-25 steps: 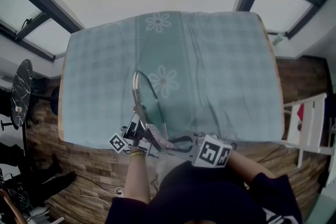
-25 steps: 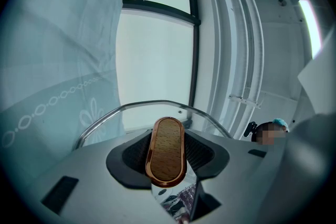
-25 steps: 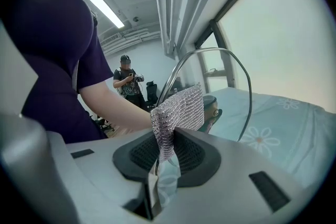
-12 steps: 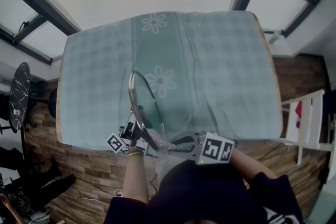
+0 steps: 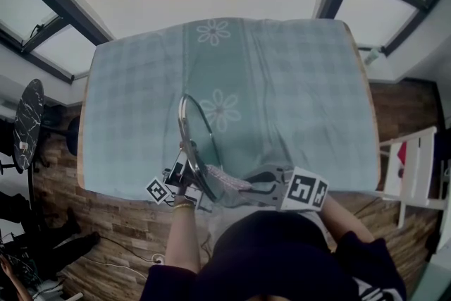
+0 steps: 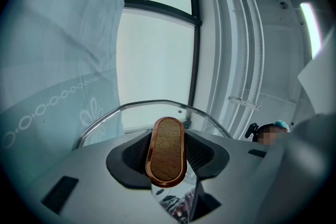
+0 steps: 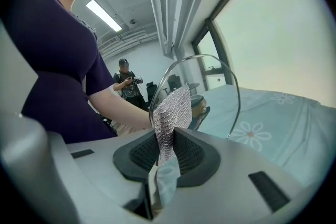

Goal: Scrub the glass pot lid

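A tablecloth [image 5: 296, 95] covers the counter [image 5: 80, 151]. The left hand-held gripper [image 6: 168, 150] clamps the knob [image 6: 168, 139] of the lid [image 5: 194, 130]. The right hand-held gripper [image 7: 167, 152] pinches a scrubber [image 7: 176, 107].

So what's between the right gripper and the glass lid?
A silvery mesh scrub cloth, clamped in the right gripper, reaches up to the glass lid. The right gripper view shows it.

Whether the mesh cloth [image 7: 176, 107] touches the glass lid [image 7: 212, 78] is unclear, perhaps hidden behind the cloth.
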The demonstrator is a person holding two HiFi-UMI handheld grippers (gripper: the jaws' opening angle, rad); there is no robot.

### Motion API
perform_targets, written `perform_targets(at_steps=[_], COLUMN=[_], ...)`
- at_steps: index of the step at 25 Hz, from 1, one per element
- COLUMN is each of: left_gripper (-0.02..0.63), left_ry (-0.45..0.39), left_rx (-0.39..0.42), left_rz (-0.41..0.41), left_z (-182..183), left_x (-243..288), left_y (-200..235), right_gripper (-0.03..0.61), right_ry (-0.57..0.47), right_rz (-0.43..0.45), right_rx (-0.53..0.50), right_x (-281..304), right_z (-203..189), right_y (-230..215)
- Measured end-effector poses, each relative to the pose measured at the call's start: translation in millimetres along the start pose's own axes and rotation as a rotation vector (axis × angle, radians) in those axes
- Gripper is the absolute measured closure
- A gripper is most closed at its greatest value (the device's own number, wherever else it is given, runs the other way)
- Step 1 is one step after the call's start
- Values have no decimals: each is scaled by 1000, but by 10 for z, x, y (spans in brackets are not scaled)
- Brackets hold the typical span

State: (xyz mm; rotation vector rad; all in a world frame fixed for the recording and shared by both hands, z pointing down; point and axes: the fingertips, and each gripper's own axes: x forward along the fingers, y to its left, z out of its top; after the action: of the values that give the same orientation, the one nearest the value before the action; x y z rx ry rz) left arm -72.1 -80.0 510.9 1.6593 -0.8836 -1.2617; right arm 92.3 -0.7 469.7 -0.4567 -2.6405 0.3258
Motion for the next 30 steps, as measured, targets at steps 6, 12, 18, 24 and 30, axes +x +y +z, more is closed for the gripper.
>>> perform_targets(at_steps=[6,12,18,24,30], left_gripper=[442,442,442,442,442], left_ry=[3,3,2,9,13], left_rx=[14,24,36,39,39], left_rz=[-1,4,5,-2,-6], left_z=[-22,-48,-66,-67,-66], left_x=[5,5,-11,-14,-12], left_y=[-11,-30,-29,-40,-39], right_gripper=[505,505,505,505,505], right_ry=[-19,-17,-2,42,77], right_rz=[-82,-213,-311,-358,-376], right_rx=[-13,-3,27,15,36], right_x=[-43,4,176,444,628], right_z=[109,147,55,36,-7], right_y=[-330,-744,-1160,-1440,-1623])
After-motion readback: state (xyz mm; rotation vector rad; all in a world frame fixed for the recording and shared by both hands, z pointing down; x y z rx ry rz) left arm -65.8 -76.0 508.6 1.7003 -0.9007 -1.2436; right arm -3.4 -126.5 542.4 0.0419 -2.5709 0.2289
